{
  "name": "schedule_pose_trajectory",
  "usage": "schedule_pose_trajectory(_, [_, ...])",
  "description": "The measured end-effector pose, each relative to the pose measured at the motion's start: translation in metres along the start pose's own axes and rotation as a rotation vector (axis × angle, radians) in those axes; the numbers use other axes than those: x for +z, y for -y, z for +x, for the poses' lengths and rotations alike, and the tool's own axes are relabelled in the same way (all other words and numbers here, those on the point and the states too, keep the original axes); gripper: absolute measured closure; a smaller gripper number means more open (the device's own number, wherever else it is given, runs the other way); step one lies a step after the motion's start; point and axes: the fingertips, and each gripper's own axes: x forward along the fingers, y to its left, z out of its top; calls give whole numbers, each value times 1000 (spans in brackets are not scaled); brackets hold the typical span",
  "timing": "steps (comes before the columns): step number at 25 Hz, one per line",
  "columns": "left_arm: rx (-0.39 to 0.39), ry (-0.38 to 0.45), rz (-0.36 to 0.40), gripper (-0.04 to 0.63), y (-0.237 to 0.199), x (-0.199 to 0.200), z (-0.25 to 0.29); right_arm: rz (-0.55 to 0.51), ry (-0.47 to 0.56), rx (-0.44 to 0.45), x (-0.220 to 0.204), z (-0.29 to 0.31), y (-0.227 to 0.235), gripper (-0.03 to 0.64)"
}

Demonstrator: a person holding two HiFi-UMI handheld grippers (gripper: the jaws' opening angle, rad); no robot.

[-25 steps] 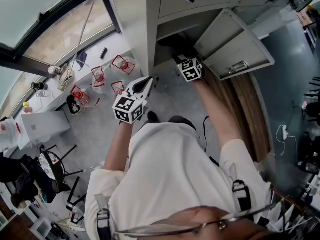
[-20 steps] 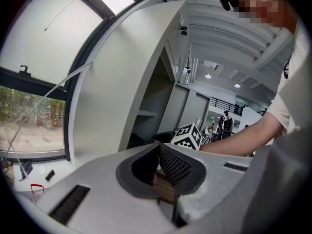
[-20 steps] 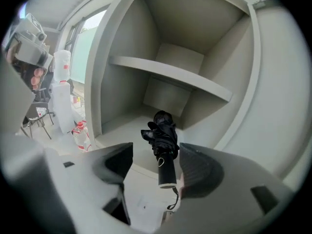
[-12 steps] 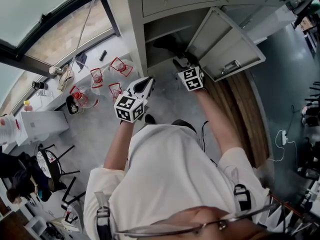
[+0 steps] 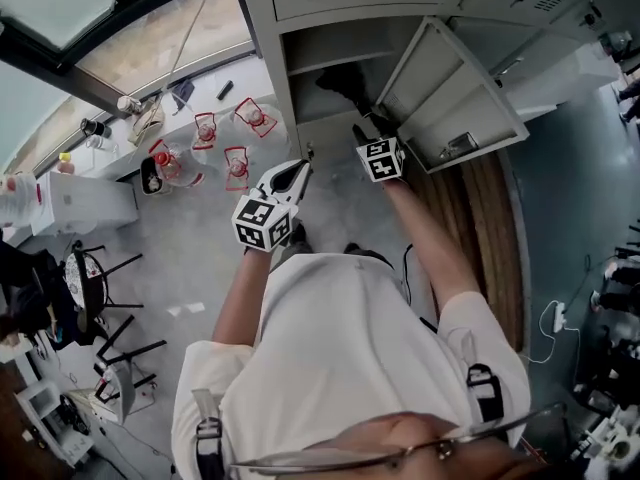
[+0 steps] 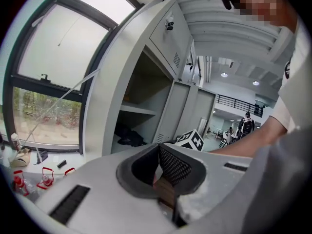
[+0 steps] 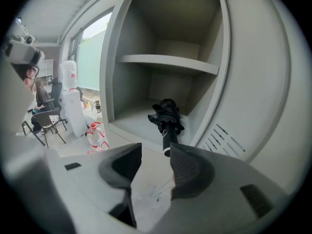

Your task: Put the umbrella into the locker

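Black fabric marked the folded umbrella, lying in the lower compartment of the locker with its handle at the front lip. The right tool, empty, had just been closing to a half gape near that handle; the left tool was closed on nothing. The door, if swung shut, could catch the handle.

Large dark-framed window, daylight coming through. Below the window: pale grey speckled floor, red-caged clear bottles, white water dispenser, black metal chairs. Well away from the window: brown wood floor strip, then dark blue-grey floor.
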Motion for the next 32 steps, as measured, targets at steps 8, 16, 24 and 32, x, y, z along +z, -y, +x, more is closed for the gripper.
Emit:
schedule_pose_trajectory(8, [168, 19, -42, 589, 20, -24, -33, 38, -31, -6, -18, 30, 18, 506])
schedule_pose_trajectory(16, [355, 35, -119, 590, 46, -65, -69, -9, 13, 82, 1, 58, 9, 445])
schedule_pose_trajectory(24, [455, 23, -156, 589, 61, -86, -86, -26, 17, 157, 11, 83, 9, 431])
schedule_pose_trajectory(32, [424, 25, -142, 589, 59, -81, -96, -25, 48, 158, 10, 45, -3, 428])
